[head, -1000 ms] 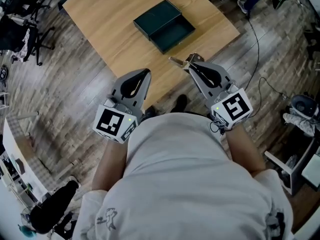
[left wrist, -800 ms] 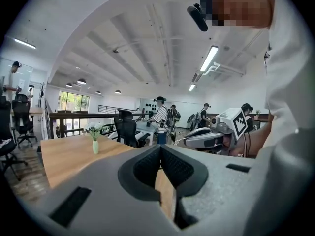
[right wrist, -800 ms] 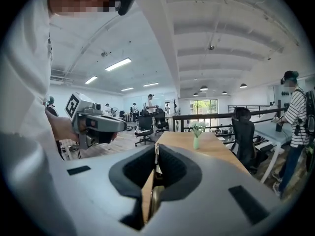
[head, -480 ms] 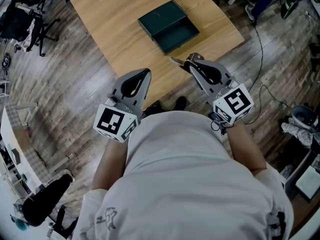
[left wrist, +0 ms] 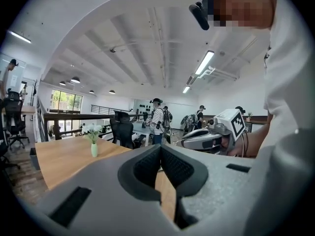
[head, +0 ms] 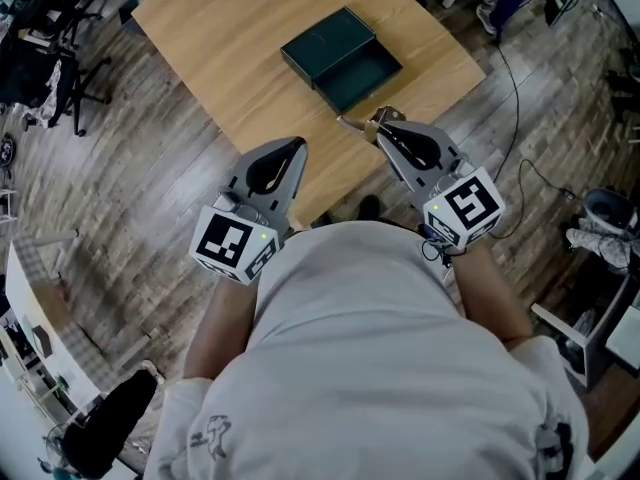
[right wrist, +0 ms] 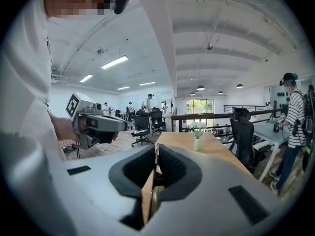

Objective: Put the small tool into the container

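The small tool [head: 352, 124] is a slim, silvery metal piece. In the head view it juts out from the tips of the right gripper [head: 381, 121] toward the left, hanging above the near edge of the wooden table [head: 230, 58], close to the container [head: 325, 34] but not touching it. The container is a dark green box lying open, its two shallow halves side by side on the tabletop.

Only the head view shows the container and how the tool stands relative to it. The right gripper view shows the hold itself: the two dark pads are clenched on the tool, which is seen edge-on as a thin strip between them, with a rounded dull-metal end nearer the camera. The left gripper view shows the left gripper [left wrist: 160, 151] with its jaws pressed together at the tips and nothing between them; it hangs beside the right one at the table's near edge. Both gripper views also take in a small pale green vase [left wrist: 94, 149] with white flowers at the far end of the table, and several people in the office behind.

Counted: one tool, one container, one vase, one table, two grippers.
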Tool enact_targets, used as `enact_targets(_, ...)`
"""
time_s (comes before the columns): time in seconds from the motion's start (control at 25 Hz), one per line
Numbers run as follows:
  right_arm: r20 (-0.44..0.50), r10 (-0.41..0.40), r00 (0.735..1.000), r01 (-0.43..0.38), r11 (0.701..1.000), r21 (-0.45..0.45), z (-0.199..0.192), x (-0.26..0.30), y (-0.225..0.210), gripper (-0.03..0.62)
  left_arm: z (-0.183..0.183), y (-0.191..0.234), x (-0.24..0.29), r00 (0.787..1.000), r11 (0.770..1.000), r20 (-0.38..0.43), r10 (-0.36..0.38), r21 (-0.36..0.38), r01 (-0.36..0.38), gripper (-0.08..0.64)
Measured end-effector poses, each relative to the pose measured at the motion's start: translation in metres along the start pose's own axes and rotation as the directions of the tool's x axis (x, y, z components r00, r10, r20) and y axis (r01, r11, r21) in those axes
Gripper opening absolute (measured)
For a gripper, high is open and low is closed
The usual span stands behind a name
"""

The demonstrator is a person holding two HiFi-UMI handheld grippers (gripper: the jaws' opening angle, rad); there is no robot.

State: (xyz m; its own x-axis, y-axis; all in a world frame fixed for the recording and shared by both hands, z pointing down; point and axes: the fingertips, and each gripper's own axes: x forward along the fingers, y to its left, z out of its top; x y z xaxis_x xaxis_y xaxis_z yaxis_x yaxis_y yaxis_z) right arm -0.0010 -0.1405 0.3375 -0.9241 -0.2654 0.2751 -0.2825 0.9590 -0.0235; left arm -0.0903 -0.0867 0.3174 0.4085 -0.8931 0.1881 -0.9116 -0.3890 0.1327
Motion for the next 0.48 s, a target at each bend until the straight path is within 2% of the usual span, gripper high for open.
enact_targets(0.24,-0.009,-0.032,0.999,0.032,0.999,-0.004,0.005,0.015,0.022,0.029,-0.004,0.017,-0.028,1.000,1.000,0.009,-0.027,0.003,0.027,0.006)
enact_targets(0.48,-0.028,-0.019,0.999,0.019,1.000,0.001,0.000,0.022,0.023,0.030,-0.014,0.021,-0.031,1.000,1.000,0.006,-0.016,-0.023,0.016,0.006)
